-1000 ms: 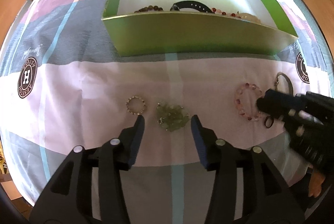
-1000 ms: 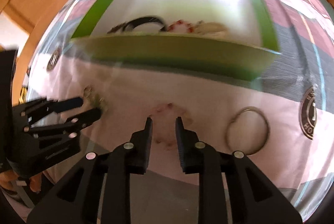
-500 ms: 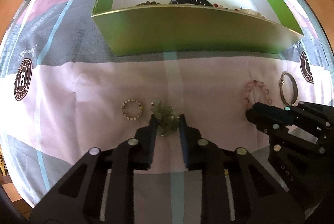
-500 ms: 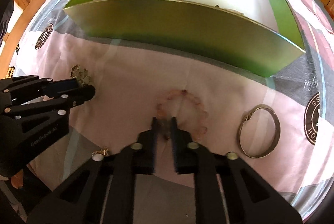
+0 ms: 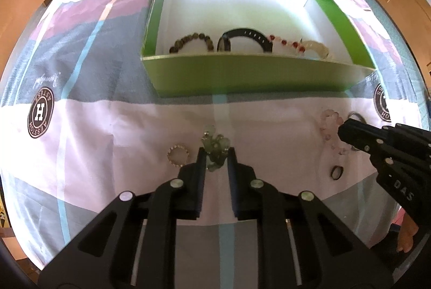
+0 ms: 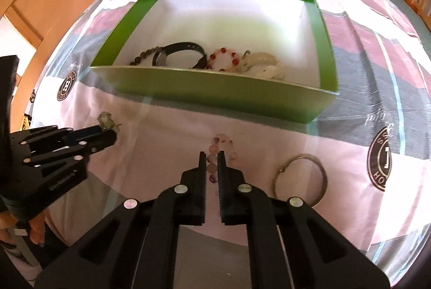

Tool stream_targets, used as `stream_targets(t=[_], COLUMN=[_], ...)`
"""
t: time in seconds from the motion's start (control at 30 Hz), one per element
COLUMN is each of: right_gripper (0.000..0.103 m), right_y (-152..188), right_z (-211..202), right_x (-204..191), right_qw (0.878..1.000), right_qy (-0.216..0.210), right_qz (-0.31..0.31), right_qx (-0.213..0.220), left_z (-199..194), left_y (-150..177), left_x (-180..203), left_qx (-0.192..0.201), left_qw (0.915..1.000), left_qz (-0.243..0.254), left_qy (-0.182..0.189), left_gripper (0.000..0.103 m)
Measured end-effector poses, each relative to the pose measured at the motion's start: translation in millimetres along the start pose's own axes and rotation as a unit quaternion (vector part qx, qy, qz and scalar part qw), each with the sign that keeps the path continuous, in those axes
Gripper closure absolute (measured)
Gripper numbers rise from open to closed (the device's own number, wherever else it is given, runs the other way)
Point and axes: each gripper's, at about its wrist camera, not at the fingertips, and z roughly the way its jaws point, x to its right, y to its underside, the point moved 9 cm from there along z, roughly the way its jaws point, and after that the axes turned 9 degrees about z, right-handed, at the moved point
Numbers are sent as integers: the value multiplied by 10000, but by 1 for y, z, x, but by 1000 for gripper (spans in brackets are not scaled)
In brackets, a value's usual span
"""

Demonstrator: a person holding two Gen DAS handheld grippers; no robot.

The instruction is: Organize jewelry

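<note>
Bedding (image 5: 113, 143) carried the green box (image 5: 250, 79) at 12 o'clock. Both tools had closed since a second earlier: left tool (image 5: 217, 154) clenched the green bracelet (image 5: 215, 147), right tool (image 6: 212, 158) the pink bracelet (image 6: 215, 154), both lifted and ready for boxing.

left wrist: low, facing green box (image 5: 253, 79) | right wrist: same | shared: box, bedspread (image 6: 167, 143)

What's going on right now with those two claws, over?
Left gripper shut on green bead bracelet. Right gripper shut on pink bead bracelet. Green cardboard box ahead, unobstructed.
</note>
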Motion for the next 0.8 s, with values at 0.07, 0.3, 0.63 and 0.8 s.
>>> stream_targets(t=[0.07,0.3,0.63,0.8], right_gripper=[96,96,96,96], right_y=[-2,-8,-5,-3], right_z=[-1,-17,-11,-7], right_x=[0,-4,-7,-8], right_qw=[10000,9997,9998,9998], right_qy=[1,-92,-46,-4], right_qz=[21,-53,-88,-111], right_qx=[32,234,200,161], left_z=[-1,-14,-18,-18], left_y=[-1,-3,-6,-5], left_x=[8,6,9,11], left_qx=[58,242,351,352], left_qw=[10000,9996,9989,9988], left_qz=[0,-21,109,126], left_qy=[16,-145,-290,-330], left_gripper=[88,88,88,88])
